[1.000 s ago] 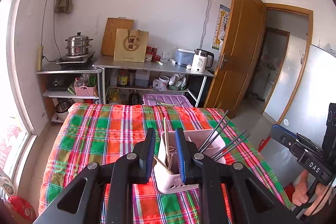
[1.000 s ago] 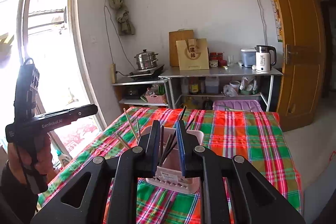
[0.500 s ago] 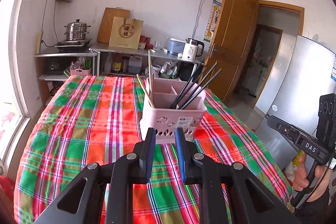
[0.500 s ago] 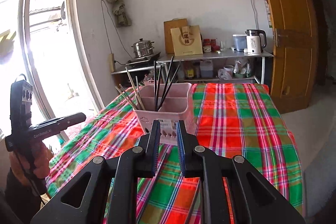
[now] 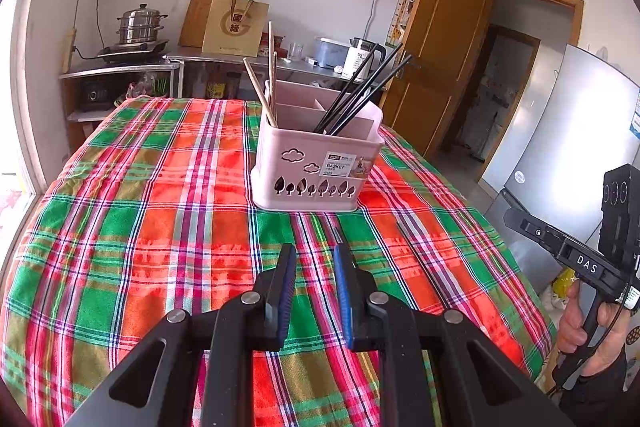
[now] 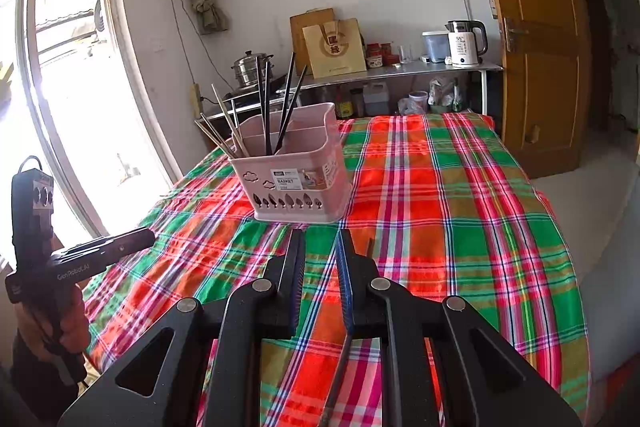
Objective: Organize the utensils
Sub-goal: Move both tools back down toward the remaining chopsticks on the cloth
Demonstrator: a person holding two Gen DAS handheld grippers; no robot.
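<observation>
Pink basket (image 5: 316,167), cloud and tree cutouts, holds wooden chopsticks (image 5: 264,95) and black chopsticks (image 5: 360,95); left gripper (image 5: 315,255) and right gripper (image 6: 320,243) narrowly parted, empty.

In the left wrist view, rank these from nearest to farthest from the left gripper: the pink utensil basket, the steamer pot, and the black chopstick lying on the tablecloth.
1. Black chopstick: flat on the tablecloth, just right of the left gripper.
2. Pink utensil basket: mid-table, straight ahead.
3. Steamer pot: on the far-left shelf by the wall.

Both wrist views look down along their claws, from near, sharing the pink basket (image 5: 316,167) (image 6: 298,183).
</observation>
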